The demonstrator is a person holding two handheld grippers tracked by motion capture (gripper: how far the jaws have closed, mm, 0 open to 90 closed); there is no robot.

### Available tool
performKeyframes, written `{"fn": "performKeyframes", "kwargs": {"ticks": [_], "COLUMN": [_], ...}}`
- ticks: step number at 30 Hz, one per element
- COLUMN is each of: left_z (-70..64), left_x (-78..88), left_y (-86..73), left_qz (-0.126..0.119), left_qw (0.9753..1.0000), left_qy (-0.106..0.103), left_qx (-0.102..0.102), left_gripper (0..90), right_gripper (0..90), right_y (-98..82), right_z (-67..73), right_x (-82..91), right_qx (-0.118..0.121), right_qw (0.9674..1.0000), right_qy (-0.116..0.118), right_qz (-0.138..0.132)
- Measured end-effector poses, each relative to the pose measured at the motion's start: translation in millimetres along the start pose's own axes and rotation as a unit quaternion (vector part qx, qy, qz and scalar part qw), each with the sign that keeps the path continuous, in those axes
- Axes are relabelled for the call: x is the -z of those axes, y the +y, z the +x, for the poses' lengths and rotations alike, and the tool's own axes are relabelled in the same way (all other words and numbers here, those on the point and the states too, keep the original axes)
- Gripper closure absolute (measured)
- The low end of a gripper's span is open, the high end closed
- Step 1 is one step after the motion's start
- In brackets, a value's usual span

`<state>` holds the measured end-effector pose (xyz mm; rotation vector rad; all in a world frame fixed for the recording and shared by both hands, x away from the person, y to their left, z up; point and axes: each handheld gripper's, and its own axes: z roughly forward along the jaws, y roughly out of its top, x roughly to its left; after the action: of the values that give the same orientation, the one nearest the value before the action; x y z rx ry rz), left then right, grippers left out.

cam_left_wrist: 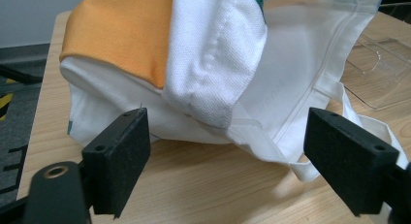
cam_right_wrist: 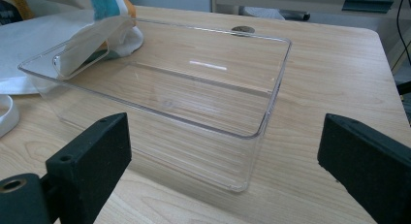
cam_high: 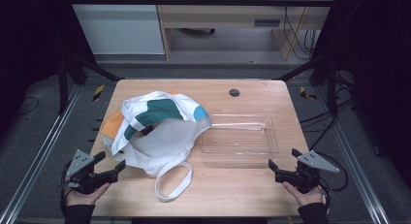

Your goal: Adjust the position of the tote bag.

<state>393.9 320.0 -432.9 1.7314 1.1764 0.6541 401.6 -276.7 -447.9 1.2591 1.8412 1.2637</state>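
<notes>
Tongs first: the left tongs [cam_high: 112, 167] stand with jaws wide apart and nothing between them, low at the near edge of the desk [cam_high: 252, 93], aimed at the cloth just ahead. The right tongs [cam_high: 281, 167] are likewise spread and empty, facing the near wall of a clear plastic tray [cam_high: 241, 135] just in front of them. Ahead of the left tongs lies a white cloth bag [cam_high: 162, 132] with orange and teal patches, slumped in folds, one strap loop [cam_high: 173, 181] trailing toward the near edge. The bag looks light, soft and floppy; it should sag wherever pinched. A stitched hem [cam_left_wrist: 310, 83] or the strap seems the firmest hold. Beyond the right tongs, the bag's corner overlaps the tray's far end.
</notes>
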Motion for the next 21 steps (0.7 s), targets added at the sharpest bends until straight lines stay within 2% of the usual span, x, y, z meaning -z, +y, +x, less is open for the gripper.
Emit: {"fn": "performKeyframes", "kwargs": {"ticks": [4,7,14,15,16,21], "left_z": [-2.4,-3.7,-6.9,-7.3,-7.9,-9.3], "left_x": [0.7,1.4,3.8,4.0,4.0,3.9], "left_y": [0.6,1.6,4.1,4.1,4.4,5.6], "left_qz": [0.0,-0.002,-0.022,-0.025,-0.026,-0.021], "left_qw": [1.0,1.0,0.9993,0.9993,0.9993,0.999], "left_qy": [0.002,0.004,0.022,0.018,0.015,0.03], "left_qx": [-0.006,-0.008,-0.02,-0.022,-0.024,-0.024], "left_gripper": [18.4,20.1,26.1,31.1,31.1,32.7], "right_gripper": [5.3,5.5,5.5,5.5,5.5,5.7], "right_y": [0.0,0.5,0.9,0.9,0.9,0.8], "right_z": [0.6,2.4,3.0,2.9,2.9,3.9], "right_x": [0.3,0.0,0.1,0.1,0.1,-0.3], "right_qx": [0.0,0.009,0.012,0.011,0.011,0.013], "right_qw": [1.0,1.0,0.9999,0.9999,0.9999,0.9999], "right_qy": [0.0,-0.001,-0.001,-0.001,-0.001,0.001], "right_qz": [0.001,0.004,0.004,0.004,0.004,0.007]}}
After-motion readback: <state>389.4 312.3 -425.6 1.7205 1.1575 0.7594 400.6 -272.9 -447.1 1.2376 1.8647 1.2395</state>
